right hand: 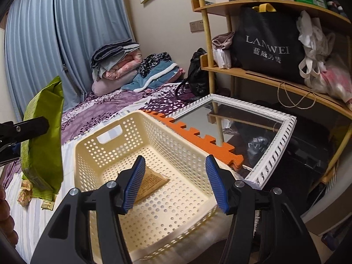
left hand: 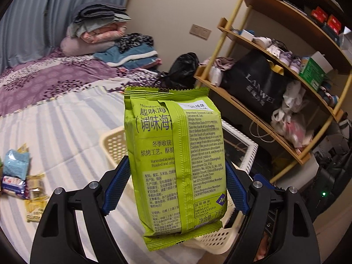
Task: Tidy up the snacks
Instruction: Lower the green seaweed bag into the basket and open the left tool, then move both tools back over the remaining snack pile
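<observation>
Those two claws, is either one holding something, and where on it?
The left gripper clamps the green seaweed packet by its lower sides. The right gripper holds nothing.

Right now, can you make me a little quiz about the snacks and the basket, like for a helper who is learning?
1. True or false: the left gripper is squeezing the green seaweed pack.
2. What lies inside the cream basket? A) a tan packet B) a shoe C) nothing
3. Fill in: the right gripper hangs over the basket with its jaws ____.

Key
1. True: both blue pads press its sides.
2. A: one tan packet lies on the basket floor.
3. Open, holding nothing.
</observation>
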{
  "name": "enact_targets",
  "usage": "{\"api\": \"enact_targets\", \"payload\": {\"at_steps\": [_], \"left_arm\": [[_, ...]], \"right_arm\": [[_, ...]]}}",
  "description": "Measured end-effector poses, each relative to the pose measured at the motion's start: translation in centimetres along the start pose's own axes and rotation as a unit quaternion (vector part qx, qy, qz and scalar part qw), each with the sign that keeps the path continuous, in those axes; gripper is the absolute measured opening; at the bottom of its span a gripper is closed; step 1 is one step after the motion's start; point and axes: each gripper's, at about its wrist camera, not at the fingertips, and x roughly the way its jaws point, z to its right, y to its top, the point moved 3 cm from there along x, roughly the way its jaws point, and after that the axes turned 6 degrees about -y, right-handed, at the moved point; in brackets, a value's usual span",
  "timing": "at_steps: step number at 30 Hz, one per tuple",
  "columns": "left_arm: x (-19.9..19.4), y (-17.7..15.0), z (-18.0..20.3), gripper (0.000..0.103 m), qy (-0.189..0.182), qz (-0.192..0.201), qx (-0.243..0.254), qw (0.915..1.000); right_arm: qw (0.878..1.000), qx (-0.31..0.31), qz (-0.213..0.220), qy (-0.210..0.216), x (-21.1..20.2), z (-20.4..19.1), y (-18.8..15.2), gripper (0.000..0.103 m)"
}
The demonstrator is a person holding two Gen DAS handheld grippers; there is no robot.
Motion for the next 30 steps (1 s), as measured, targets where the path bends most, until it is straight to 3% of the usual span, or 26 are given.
{"api": "enact_targets", "payload": {"at_steps": [4, 6, 8, 30], "left_arm": [[1.9, -0.3, 1.5, 0.083, -0.026, -0.017, 0.006, 0.9995], [2.5, -0.5, 1.9, 0.096, -0.039, -0.027, 0.004, 0.9989], [2.6, -0.6, 2.1, 0.099, -0.043, -0.025, 0.002, 0.9988], [-2.8, 0.6, -3.5, 0.099, 0.040, 0.011, -0.010, 0.9991]], "right_arm": [[1.000, 0.008, 0.001, -0.010, -0.1, 0.8, 0.1, 0.057], [1.000, 0.012, 0.002, -0.013, -0.1, 1.1, 0.1, 0.057], [1.000, 0.014, 0.003, -0.014, -0.2, 1.1, 0.0, 0.057], [0.999, -0.013, 0.008, 0.028, -0.5, -3.7, 0.3, 0.062]]}}
